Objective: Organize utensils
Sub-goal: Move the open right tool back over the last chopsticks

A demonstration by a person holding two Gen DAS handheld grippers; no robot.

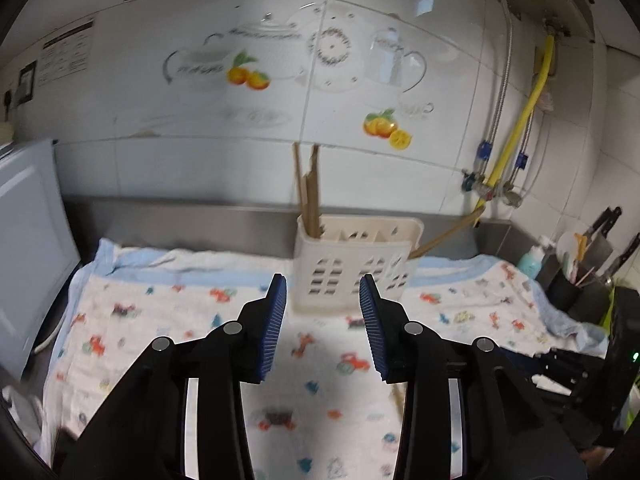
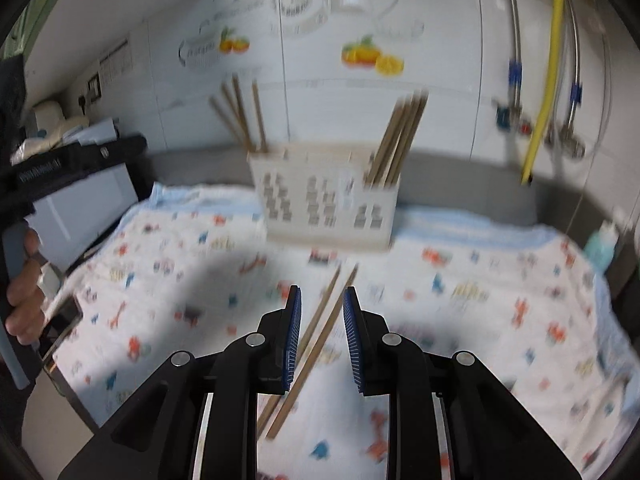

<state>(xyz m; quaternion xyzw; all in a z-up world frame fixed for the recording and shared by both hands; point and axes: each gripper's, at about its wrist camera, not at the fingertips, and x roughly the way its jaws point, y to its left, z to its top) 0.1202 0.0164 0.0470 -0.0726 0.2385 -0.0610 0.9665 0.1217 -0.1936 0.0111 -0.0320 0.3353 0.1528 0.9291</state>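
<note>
A cream slotted utensil holder (image 1: 356,264) stands at the back of the patterned cloth (image 1: 168,320); it also shows in the right wrist view (image 2: 324,204). Wooden chopsticks stand in its left end (image 1: 308,192) and its right end (image 2: 400,140). Two loose chopsticks (image 2: 316,340) lie on the cloth. My right gripper (image 2: 322,300) is open, its jaws on either side of them, just above. My left gripper (image 1: 323,292) is open and empty, short of the holder.
A white appliance (image 1: 28,240) stands at the left. A yellow hose (image 1: 520,120) and metal pipes run down the tiled wall at the right. A knife block (image 1: 592,272) and a teal bottle (image 1: 532,260) stand at the far right.
</note>
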